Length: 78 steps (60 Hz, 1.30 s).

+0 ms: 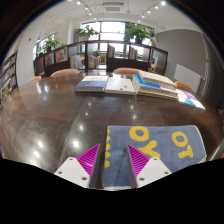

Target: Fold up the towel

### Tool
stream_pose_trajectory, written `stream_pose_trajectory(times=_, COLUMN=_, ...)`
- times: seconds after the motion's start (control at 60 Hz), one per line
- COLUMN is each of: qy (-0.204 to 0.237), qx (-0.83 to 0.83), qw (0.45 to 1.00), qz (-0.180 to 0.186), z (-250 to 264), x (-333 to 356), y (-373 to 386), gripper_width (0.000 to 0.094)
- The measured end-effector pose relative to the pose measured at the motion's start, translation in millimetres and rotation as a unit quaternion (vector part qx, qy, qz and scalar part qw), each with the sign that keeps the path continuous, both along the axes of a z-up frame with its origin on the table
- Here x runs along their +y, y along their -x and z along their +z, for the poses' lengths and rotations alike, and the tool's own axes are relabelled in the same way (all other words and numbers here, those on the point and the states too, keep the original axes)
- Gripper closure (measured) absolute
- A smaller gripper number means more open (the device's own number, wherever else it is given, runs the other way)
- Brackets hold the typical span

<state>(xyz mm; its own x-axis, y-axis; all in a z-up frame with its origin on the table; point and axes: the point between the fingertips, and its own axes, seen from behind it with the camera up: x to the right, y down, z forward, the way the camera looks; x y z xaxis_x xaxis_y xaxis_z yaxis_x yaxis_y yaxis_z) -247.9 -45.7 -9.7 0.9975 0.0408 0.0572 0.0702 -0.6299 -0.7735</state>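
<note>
The gripper (pixel 113 160) sits low over a dark, glossy wooden table (pixel 50 115), its two fingers parted with a clear gap between the magenta pads (pixel 90 157). The towel (pixel 152 148) lies flat on the table, running from between the fingers out ahead of them and off to the right. It is grey-blue with large yellow letters printed across it. Its near edge lies in the gap between the fingers, and neither pad visibly presses on it. Well beyond the fingers, several open books and magazines (pixel 135 85) are spread across the far part of the table. Past them stand chairs (pixel 65 73), a low shelf with displayed items, potted plants (pixel 88 32) and bright windows (pixel 112 30).
</note>
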Motion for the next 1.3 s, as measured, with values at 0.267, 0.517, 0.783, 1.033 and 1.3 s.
stream_pose_trajectory(times=0.267, qy=-0.002, qx=-0.038, qw=0.999, qz=-0.018, z=-1, x=0, y=-20, gripper_width=0.0873)
stream_pose_trajectory(times=0.517, qy=-0.01, qx=0.022, qw=1.0, qz=0.019, z=61, x=-4, y=-50, gripper_width=0.0891)
stream_pose_trajectory(times=0.783, qy=-0.052, qx=-0.003, qw=0.999, qz=0.001, z=135, x=6, y=-214, gripper_width=0.089)
stream_pose_trajectory(times=1.033, qy=0.008, qx=0.006, qw=1.0, qz=-0.029, z=66, x=-7, y=-306, gripper_width=0.0494)
stream_pose_trajectory(times=1.3, qy=-0.017, qx=0.017, qw=0.999, qz=-0.033, z=107, x=-34, y=-296, gripper_width=0.0177)
